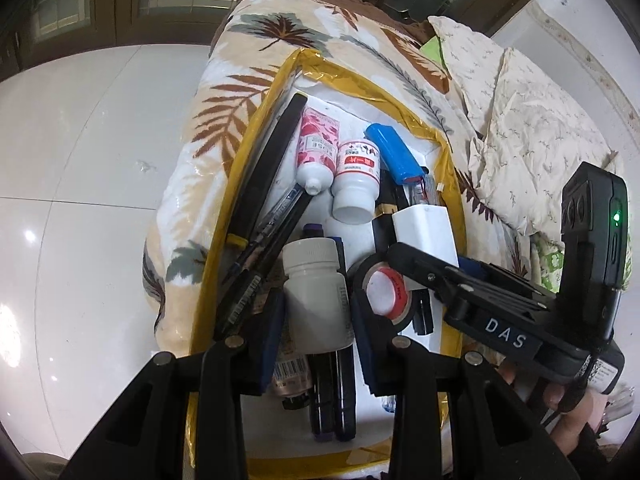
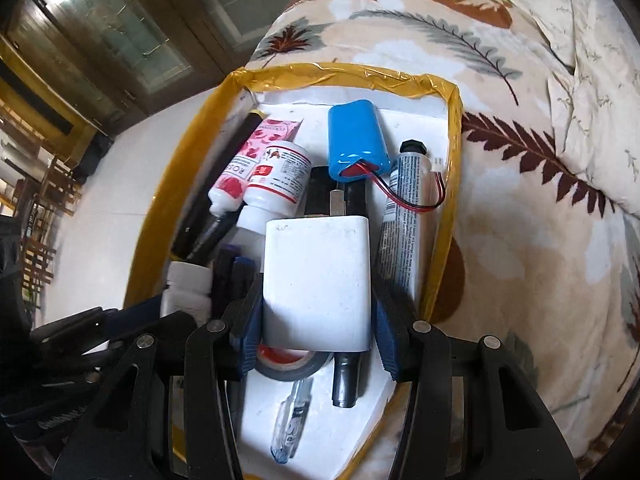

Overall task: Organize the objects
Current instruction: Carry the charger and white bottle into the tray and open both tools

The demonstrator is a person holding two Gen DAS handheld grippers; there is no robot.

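Note:
A white foam box with yellow-taped rim point(image 1: 404, 109) point(image 2: 344, 74) lies on a leaf-print blanket and holds several items. My left gripper point(image 1: 318, 316) is shut on a white pill bottle point(image 1: 316, 300), held over the box; the bottle also shows in the right wrist view point(image 2: 186, 286). My right gripper point(image 2: 318, 316) is shut on a white charger block point(image 2: 318, 280), also seen in the left wrist view point(image 1: 426, 232). In the box lie a blue battery pack point(image 2: 358, 142), a pink rose tube point(image 1: 318, 150), a red-labelled white bottle point(image 1: 356, 180), a grey tube point(image 2: 404, 208), black tape roll point(image 1: 380, 292) and pens point(image 1: 264, 236).
The leaf-print blanket point(image 2: 520, 208) covers the surface to the right. A pale pillow point(image 1: 532, 128) lies beyond it. A glossy white floor point(image 1: 88, 168) is to the left, with dark wooden doors point(image 2: 132, 28) behind.

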